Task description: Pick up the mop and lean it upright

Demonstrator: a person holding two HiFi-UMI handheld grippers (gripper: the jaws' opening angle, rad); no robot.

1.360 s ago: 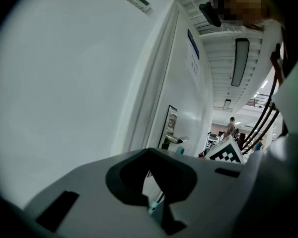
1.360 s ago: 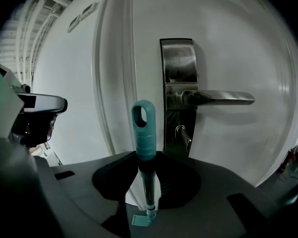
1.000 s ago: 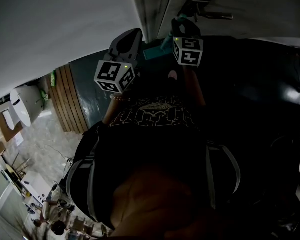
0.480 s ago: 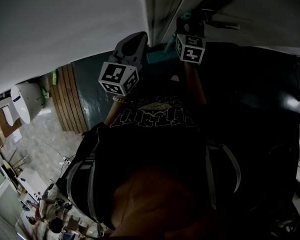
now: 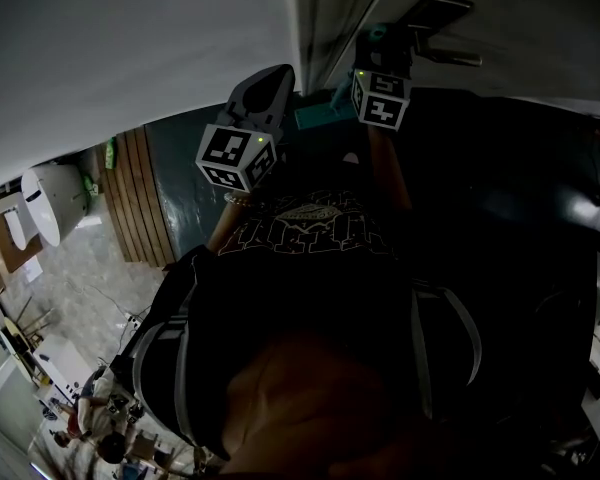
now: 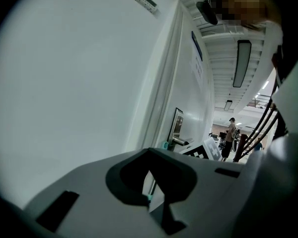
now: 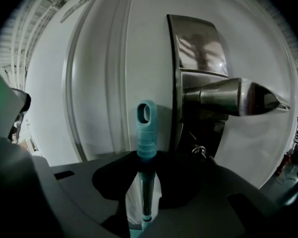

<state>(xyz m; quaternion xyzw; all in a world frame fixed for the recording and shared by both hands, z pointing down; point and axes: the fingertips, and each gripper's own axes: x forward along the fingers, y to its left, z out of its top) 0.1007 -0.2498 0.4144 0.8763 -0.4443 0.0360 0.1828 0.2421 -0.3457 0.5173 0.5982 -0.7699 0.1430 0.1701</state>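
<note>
While the mop [image 7: 146, 128] stands upright right in front of the white door [image 7: 104, 83], its teal loop cap sits a bit left of centre in the right gripper view. It's just beside the steel handle plate [image 7: 196, 38] and lower left of the lever handle [image 7: 233, 95]. Can't tell if the cap actually touches the door, tbh.

The right hand-held gripper [image 7: 148, 190] has its jaws apart. The dark pole runs down between them with light showing beside it, so it isn't clamped as far as I can see. Jaws on the left hand-held gripper [image 6: 151, 182] are apart too, with a pale wedge showing through the gap. There's a thin line and a teal speck in there, too small to call.

Head view has both grippers at the top middle of the frame, the left marker cube [image 5: 233, 156] lower left of the right marker cube [image 5: 382, 98]. At the right of the left gripper view, a person [image 6: 231, 133] stands far down the hall.
</note>
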